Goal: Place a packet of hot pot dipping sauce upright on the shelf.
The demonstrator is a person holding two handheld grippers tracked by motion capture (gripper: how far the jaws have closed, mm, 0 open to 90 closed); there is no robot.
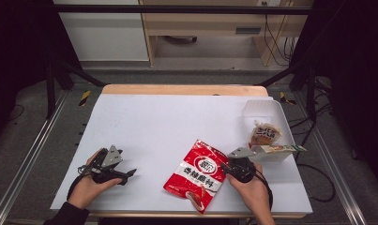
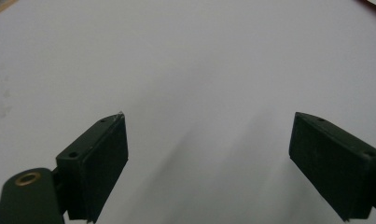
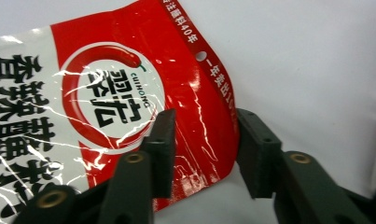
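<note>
A: Nearest us, the right gripper (image 3: 202,154) is straddling the right-hand edge of the red seasoning pouch (image 3: 106,116). Is it gripping?

B: One jaw is lying over the printed face, the other is standing just off the edge on the white table cover (image 1: 154,122). I cannot tell whether the pads are pressing yet; no earlier view is helping.

A: And where is the pouch lying?

B: Flat at about five o'clock on the cover, tilted, with its top corner pointing to one o'clock, toward the clear plastic tray (image 1: 271,112).

A: How is it going to handle?

B: I am judging it light, soft and glossy, so slippery. A pinch on the sealed edge is looking safest; the crinkled middle would buckle.

A: Room to move?

B: Plenty is lying open from nine to twelve o'clock. The table's near edge is close behind the pouch, and the tray is holding a small snack packet (image 1: 264,135).

A: The left gripper (image 2: 209,154)?

B: It is resting at eight o'clock, jaws spread, nothing between them.
</note>
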